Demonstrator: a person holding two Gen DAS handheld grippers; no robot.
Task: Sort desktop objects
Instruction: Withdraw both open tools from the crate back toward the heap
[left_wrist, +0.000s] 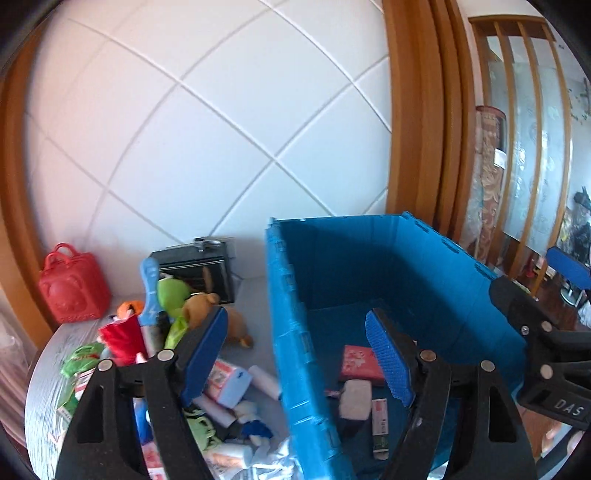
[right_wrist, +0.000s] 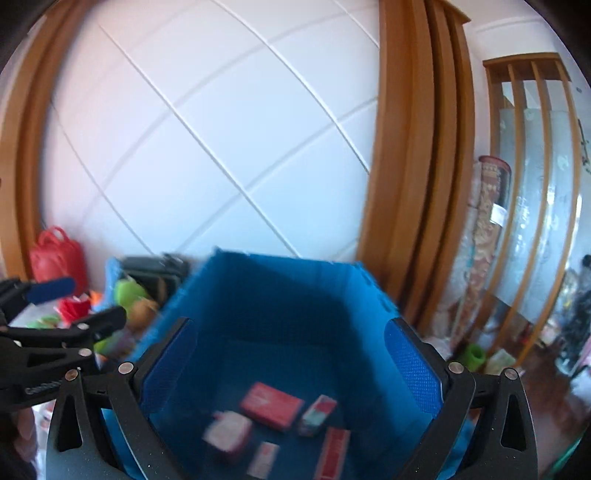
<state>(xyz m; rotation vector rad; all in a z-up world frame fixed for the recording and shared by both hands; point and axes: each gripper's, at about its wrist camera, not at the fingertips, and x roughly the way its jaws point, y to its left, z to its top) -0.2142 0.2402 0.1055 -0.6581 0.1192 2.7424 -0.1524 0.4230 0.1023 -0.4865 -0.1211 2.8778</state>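
White tiled wall w/ wood trim runs behind a grey desk; blue crate sits on its right half, clutter heaped on the left.

Both my grippers are over the crate zone. Left gripper: jaws spread, nothing between the pads, straddling the crate's left wall. Right gripper: jaws released fully wide, empty, aimed into the crate. No earlier pic, so I only report them as they stand.

Already in the crate: red packet, a pale block and a few small cartons, blurry in the right wrist view.

Still to sort, left of the crate: brown plush, green plush, red cup, blue toy sword, white rolls, light-blue box. Red toy bag stands far left by the wall.

My read on handling: plush is light, soft, squashy, so pinch the body mid-bulk, not a limb. Cup prob. thin & crushable; take it by the wall near the rim, gently. Rolls and cartons look light and fairly stiff; grip across the short side. Foil bits near the front likely slippery.
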